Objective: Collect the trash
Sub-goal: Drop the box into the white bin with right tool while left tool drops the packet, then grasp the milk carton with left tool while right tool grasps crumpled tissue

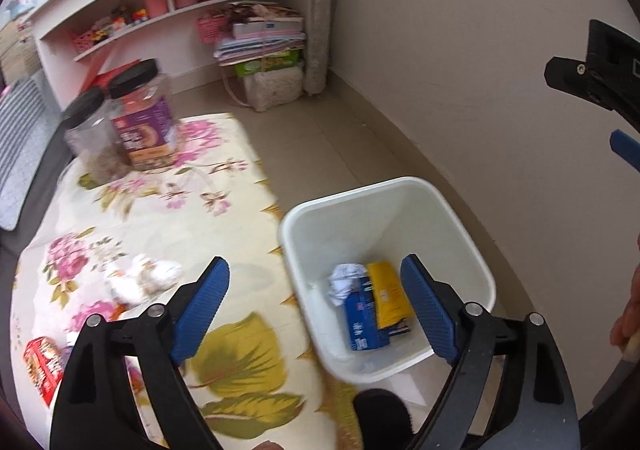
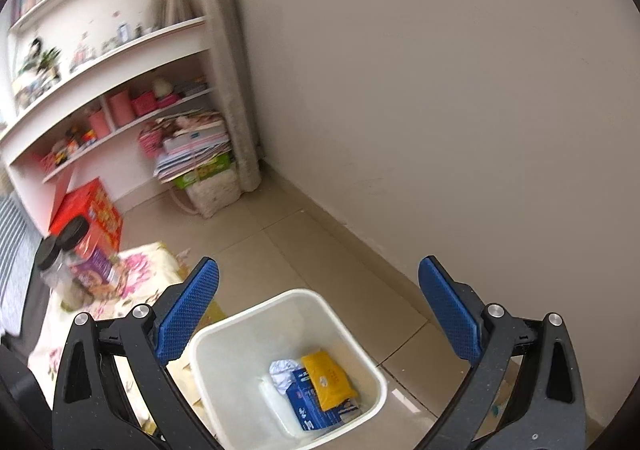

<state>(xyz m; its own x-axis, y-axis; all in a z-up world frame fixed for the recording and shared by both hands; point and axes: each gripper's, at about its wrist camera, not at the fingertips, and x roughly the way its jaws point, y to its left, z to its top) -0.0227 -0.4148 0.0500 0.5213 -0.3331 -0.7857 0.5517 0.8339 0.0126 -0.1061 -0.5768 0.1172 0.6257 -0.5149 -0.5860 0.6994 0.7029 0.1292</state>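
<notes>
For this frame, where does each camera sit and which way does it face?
Left wrist: on the left gripper, angled down at the floral mat and white bin; both blue fingers, the right gripper and a hand edge show.
Right wrist: on the right gripper, higher, looking down into the bin along the wall; only its own fingers show.
Shared: bin, jars, shelves.

Each black claw (image 1: 316,306) carries blue textured pads (image 2: 188,314) and silver screws.
</notes>
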